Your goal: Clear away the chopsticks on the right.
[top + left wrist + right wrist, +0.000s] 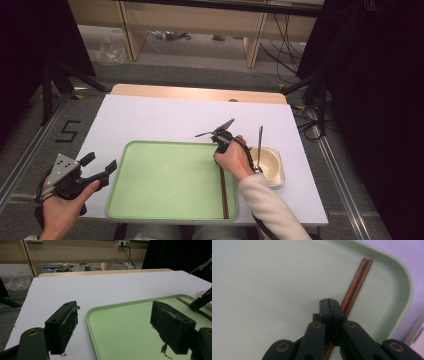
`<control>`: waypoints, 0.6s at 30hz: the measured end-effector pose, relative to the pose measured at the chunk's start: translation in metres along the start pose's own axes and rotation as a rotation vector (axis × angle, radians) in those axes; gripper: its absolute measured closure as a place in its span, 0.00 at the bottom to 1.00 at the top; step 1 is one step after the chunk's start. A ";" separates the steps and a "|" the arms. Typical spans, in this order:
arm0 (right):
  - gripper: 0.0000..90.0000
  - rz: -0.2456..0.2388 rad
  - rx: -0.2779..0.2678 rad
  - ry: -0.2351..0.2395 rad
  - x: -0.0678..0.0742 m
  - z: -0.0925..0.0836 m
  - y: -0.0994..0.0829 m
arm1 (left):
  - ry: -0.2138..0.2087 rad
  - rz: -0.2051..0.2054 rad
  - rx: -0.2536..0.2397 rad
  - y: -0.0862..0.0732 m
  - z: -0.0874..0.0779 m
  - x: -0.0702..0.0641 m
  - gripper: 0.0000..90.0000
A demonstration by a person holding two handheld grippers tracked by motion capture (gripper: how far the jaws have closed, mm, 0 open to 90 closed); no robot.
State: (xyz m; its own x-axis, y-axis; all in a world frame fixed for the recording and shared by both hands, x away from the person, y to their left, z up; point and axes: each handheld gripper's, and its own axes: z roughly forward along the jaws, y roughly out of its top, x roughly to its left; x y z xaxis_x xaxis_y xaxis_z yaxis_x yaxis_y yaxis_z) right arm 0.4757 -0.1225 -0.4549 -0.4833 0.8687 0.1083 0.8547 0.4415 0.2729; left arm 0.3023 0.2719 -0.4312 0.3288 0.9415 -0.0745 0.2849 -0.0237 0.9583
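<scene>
right claw (329,305) clamped on chopsticks (357,281) along tray (165,212) right edge; lift level, squeeze unchanged. left claw (113,326) wide, empty.

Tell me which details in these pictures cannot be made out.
- Whether the right tongs pinch the chopsticks or only rest shut over them: in the right gripper view the closed jaws cover that stretch.
- The right tongs' tips in the high view: the person's right hand hides them.
- The bowl's contents: too small in the high view, partly behind the spoon.
- The tray's near end: cut off by the left gripper view's bottom edge.
</scene>
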 end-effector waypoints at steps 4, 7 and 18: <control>1.00 0.033 0.000 -0.002 0.001 0.000 -0.001 | 0.001 -0.001 0.001 0.000 0.000 0.000 0.24; 1.00 0.020 0.005 -0.011 -0.001 0.000 -0.001 | 0.001 0.001 0.001 0.000 0.000 0.000 0.24; 1.00 0.035 -0.017 -0.014 -0.004 0.000 -0.001 | 0.000 0.000 0.004 0.000 0.000 0.000 0.24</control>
State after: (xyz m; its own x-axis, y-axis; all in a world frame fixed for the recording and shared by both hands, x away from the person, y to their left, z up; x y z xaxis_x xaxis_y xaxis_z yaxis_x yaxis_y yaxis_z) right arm 0.4769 -0.1267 -0.4559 -0.4505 0.8865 0.1052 0.8677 0.4072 0.2850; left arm 0.3024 0.2718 -0.4314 0.3289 0.9415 -0.0740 0.2881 -0.0254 0.9573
